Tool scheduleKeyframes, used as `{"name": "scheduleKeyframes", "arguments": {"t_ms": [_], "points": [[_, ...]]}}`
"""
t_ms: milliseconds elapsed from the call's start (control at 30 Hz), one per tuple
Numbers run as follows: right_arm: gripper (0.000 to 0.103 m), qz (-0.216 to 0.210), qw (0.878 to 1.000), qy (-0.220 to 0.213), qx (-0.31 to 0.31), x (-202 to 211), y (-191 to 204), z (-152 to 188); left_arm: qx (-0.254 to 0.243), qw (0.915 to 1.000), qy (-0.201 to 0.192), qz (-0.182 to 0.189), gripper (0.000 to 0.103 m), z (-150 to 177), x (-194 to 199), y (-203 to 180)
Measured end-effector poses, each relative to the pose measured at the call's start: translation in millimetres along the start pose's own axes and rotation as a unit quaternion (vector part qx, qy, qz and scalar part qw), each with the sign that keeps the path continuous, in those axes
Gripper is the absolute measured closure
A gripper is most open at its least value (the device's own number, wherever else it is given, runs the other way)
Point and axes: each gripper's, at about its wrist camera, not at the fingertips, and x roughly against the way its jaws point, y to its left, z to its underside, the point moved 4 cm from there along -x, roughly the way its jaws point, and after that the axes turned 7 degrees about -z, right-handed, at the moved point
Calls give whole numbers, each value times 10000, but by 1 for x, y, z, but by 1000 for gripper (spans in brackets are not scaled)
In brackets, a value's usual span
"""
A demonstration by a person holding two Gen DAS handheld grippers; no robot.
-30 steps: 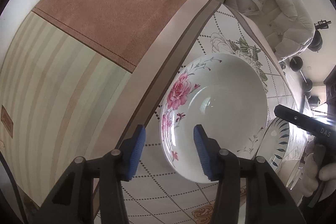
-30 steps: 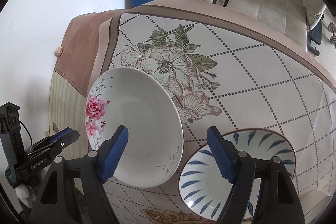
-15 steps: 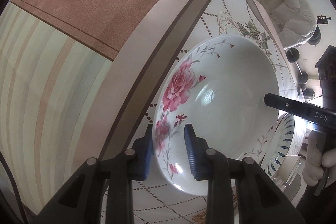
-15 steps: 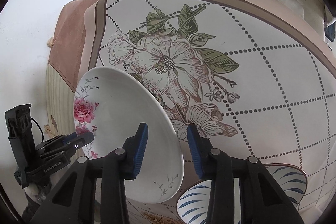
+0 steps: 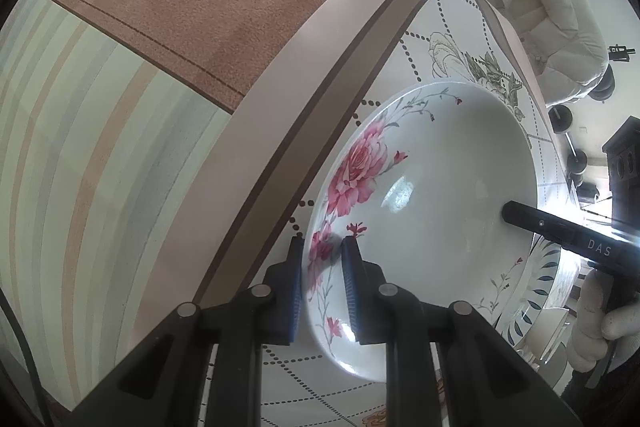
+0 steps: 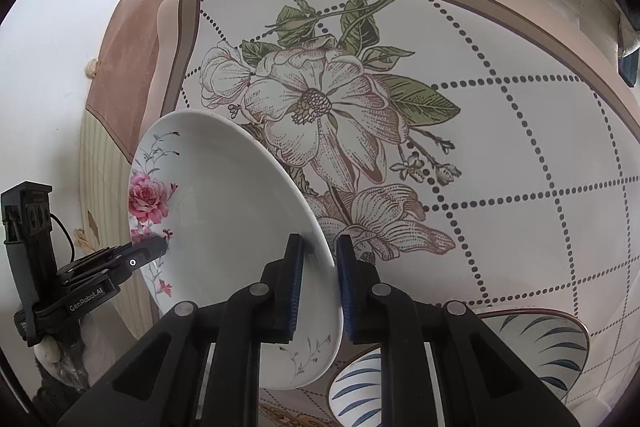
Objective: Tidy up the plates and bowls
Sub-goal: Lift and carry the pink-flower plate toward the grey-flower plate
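A white plate with pink roses (image 5: 436, 187) is gripped on opposite rims by both grippers. My left gripper (image 5: 322, 267) is shut on its rose-side rim. My right gripper (image 6: 319, 265) is shut on the other rim; the plate (image 6: 224, 211) sits tilted above the table. The right gripper's finger shows in the left wrist view (image 5: 560, 231), and the left gripper shows in the right wrist view (image 6: 148, 251). A bowl with blue leaf strokes (image 6: 532, 343) sits on the table beside the plate, also in the left wrist view (image 5: 536, 283).
The table carries a cloth with a large flower print and dotted grid (image 6: 400, 115), with a beige and brown border at its edge (image 5: 304, 107). A white jacket hangs on a chair (image 5: 552, 7) beyond the table. More dishware shows dimly at the right edge (image 5: 560, 319).
Both grippers moved in and closed on opposite rims of the rose plate. The plate now tilts up off the cloth on the right side.
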Motion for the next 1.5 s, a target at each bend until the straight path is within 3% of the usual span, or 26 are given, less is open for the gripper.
{"name": "scheduleKeyframes", "arguments": {"t_ms": [333,800,1133,1500], "points": [[89,-187,9997,23,-144,7,3,22,-30,9996,-145,-247,87,1,17,2],[90,-499,9981,-257,-250,45,1,66,-351,9980,-476,-238,87,19,61,-22],[90,-573,9946,-647,-566,100,-29,124,-1015,9928,-584,-249,87,61,84,-86],[90,-597,9853,-1097,-1168,157,-90,230,-1873,9809,-489,-197,87,134,86,-166]]}}
